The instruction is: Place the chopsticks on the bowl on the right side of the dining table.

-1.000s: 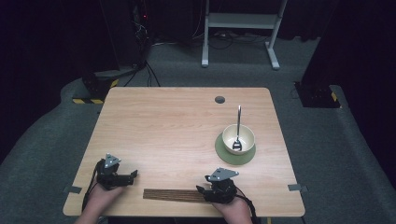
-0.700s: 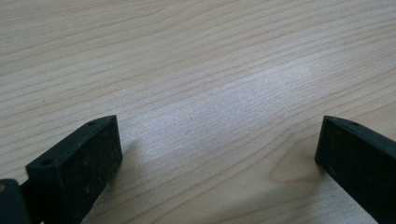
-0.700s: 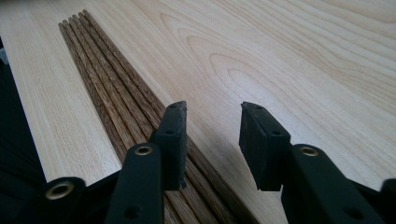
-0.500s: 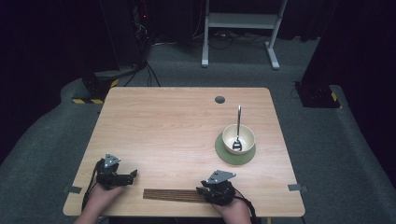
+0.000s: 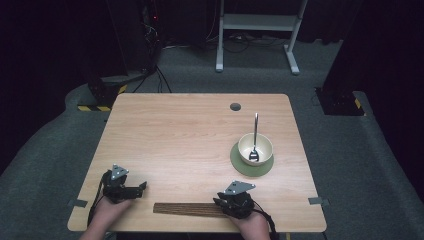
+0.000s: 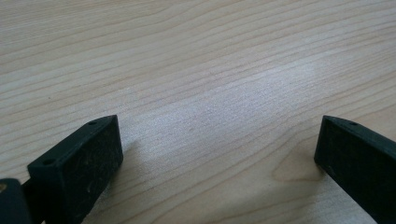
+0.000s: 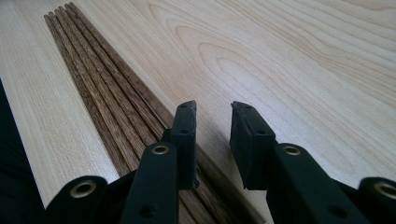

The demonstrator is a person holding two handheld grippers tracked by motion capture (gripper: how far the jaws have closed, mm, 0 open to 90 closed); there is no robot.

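Observation:
A bundle of dark wooden sticks (image 5: 187,209) lies along the table's front edge, and it runs up the left of the right gripper view as sticks (image 7: 93,88). My right gripper (image 5: 221,202) sits at the bundle's right end. Its jaws have just been closing and now stand a narrow gap apart (image 7: 212,123). The left jaw rests over the sticks, the outermost stick passes under the gap, and nothing is pinched. My left gripper (image 5: 141,188) rests at the front left with its jaws wide apart (image 6: 219,140) over bare wood.
A cream bowl (image 5: 262,144) with a metal spoon (image 5: 255,131) leaning in it stands on a green mat (image 5: 240,165) at the right. A cable hole (image 5: 235,106) sits near the table's (image 5: 190,135) far edge. A white frame stands on the floor beyond.

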